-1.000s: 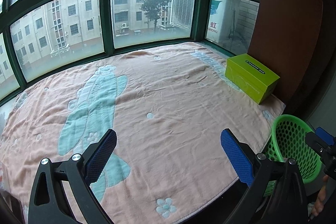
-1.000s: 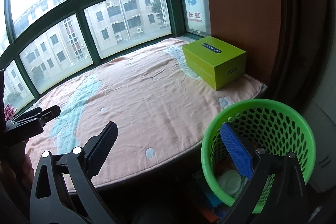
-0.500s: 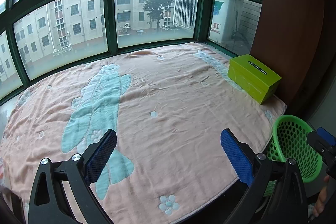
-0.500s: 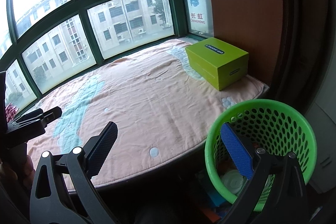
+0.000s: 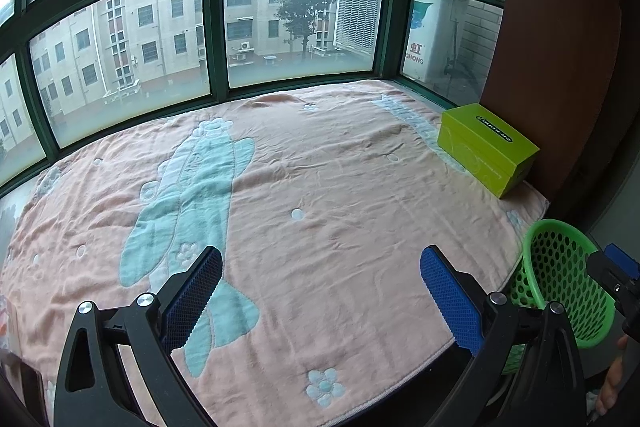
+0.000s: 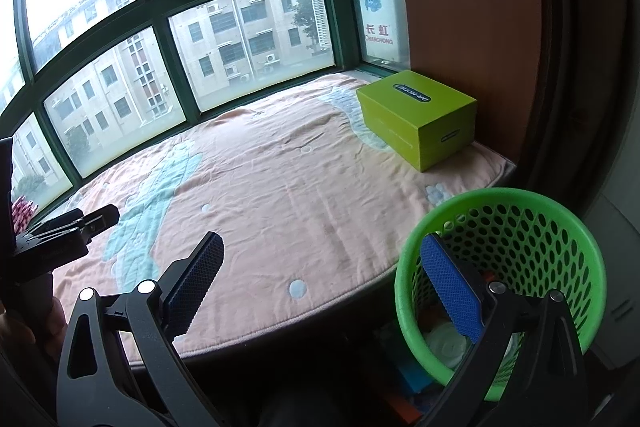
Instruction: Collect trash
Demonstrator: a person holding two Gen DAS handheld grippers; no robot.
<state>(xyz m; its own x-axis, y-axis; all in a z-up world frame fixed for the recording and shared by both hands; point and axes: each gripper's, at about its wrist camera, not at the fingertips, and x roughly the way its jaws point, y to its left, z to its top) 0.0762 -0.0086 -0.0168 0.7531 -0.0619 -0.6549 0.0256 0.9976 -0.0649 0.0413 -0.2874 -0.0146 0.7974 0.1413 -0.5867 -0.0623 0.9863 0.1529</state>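
A green perforated basket point(image 6: 520, 211) stands below the front right edge of the pink blanket; white and coloured trash point(image 6: 444, 345) lies inside. It also shows in the left wrist view point(image 5: 560, 267). My right gripper point(image 6: 320, 287) is open and empty, its right finger point(image 6: 450, 285) over the basket's near rim. My left gripper point(image 5: 320, 291) is open and empty above the blanket's front part. A lime green box point(image 5: 486, 147) sits at the blanket's right end; it also shows in the right wrist view point(image 6: 416, 115).
The pink blanket point(image 5: 320, 187) with a teal figure covers a bay-window ledge. Green-framed windows point(image 5: 216, 35) ring the back. A brown wall panel point(image 5: 560, 47) stands at the right. The left gripper shows at the left of the right wrist view point(image 6: 68, 227).
Both grippers have drawn back and a little up; the blanket and box look farther away. The jaws stay open. Nothing was picked up or dropped.
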